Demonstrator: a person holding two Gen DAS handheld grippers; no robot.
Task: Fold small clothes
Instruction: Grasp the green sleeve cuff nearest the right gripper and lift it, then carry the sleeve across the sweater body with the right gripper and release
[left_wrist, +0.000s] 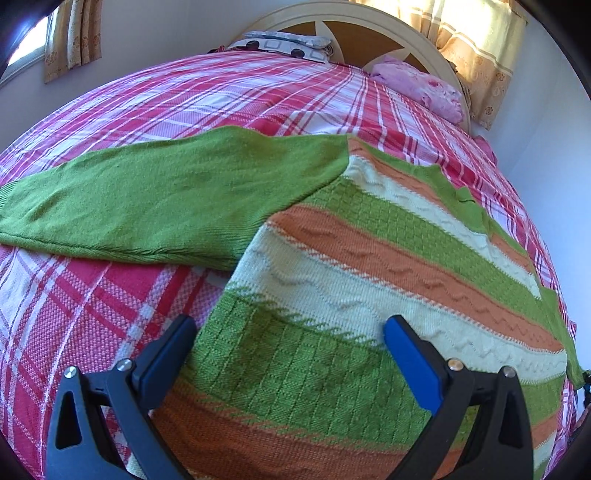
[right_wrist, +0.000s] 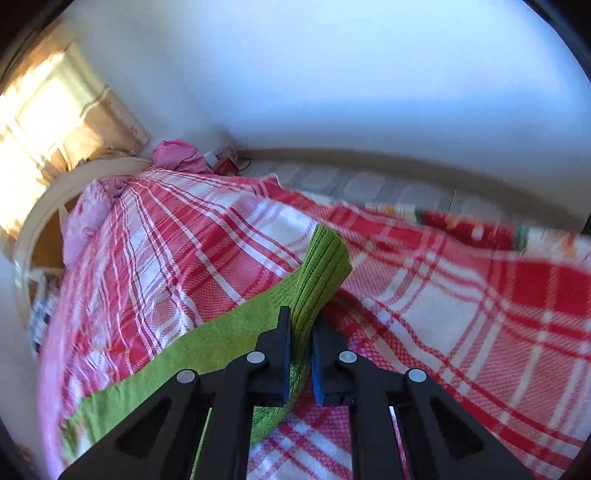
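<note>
A striped knit sweater (left_wrist: 369, 277) lies flat on the plaid bed (left_wrist: 92, 314). The left hand-held gripper (left_wrist: 290, 334) hovers wide open above it; the right hand-held gripper (right_wrist: 301, 325) pinches its green sleeve cuff (right_wrist: 325, 266).

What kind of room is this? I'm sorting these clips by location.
Most likely a bedroom: a bed with a red plaid bedspread and curved headboard, pillows against it, and curtains by the window.
</note>
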